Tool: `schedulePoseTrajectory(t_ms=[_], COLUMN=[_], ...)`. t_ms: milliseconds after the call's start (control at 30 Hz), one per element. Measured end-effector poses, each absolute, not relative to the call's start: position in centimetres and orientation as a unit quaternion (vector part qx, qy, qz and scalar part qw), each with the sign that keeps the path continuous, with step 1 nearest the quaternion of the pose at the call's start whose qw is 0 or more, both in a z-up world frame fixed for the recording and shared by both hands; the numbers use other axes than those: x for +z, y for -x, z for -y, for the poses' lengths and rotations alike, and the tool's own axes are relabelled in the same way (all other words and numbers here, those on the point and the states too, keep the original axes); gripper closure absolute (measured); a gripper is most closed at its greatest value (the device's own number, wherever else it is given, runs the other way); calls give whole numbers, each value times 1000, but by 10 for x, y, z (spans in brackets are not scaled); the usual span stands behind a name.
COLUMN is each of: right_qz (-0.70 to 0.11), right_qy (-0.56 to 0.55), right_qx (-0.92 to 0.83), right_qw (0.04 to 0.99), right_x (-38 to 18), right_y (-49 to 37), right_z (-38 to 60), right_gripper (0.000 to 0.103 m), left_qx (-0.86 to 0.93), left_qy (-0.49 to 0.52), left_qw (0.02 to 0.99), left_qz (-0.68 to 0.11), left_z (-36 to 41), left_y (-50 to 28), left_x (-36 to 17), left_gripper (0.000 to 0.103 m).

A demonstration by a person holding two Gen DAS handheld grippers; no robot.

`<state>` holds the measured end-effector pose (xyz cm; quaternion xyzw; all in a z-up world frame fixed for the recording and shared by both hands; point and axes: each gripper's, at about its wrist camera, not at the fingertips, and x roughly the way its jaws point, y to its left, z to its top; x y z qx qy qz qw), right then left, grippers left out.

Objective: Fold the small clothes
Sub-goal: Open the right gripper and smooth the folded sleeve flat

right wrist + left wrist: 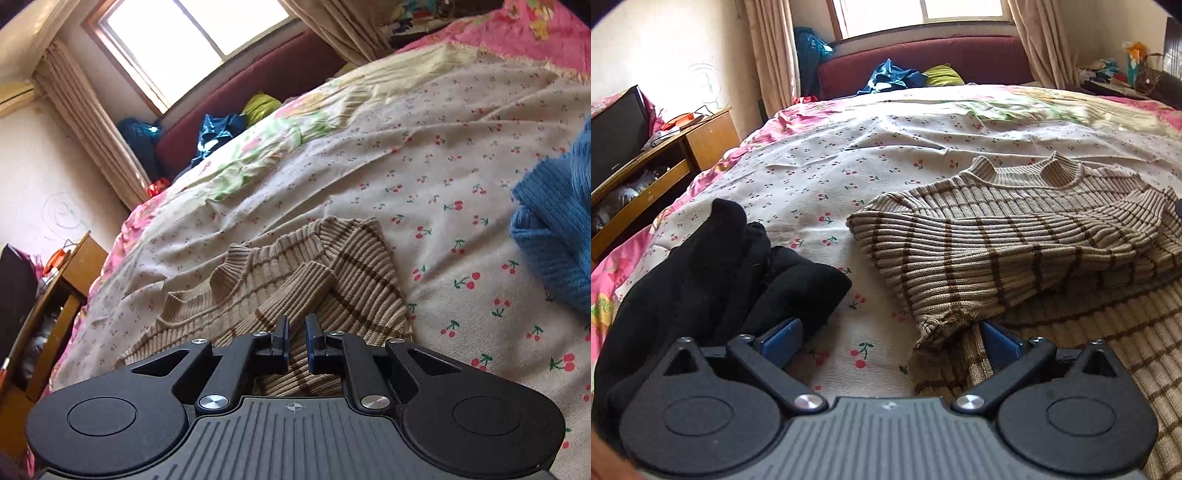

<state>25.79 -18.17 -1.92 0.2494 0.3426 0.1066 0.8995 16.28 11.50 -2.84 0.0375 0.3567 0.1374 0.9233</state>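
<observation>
Beige ribbed knit sweater with brown stripes lies partly folded on the cherry-print bedsheet, just ahead of both my tongs. My left gripper stands wide apart with only sheet between its blue pads, the sweater's hem touching the right pad. My right gripper hangs over the knit with its fingers drawn nearly together; whether they pinch a fold I cannot tell. I judge the loose sleeve cuff could slide off the body if I tug, since ribbed knit stretches and springs back. A black garment heap crowds my left pad and could snag. A blue knit garment waits near. The wooden cabinet's open shelf holds clutter too blurred to name.
</observation>
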Motion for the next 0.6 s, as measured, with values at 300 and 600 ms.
schedulePoseTrajectory(t_ms=[300,600], right_qz=[-328,-383], right_qy=[-114,-42], right_qx=[243,207], right_qw=[906,899], right_x=[-1,-28], right_y=[-248,-272], right_z=[104,91], right_gripper=[91,101], left_qx=[136,133], left_qy=[-46,-88], left_qw=[938,918], left_qz=[-317,-362], left_z=[-107,-115], left_y=[-156,-163], left_x=[-16,-36], left_gripper=[0,0])
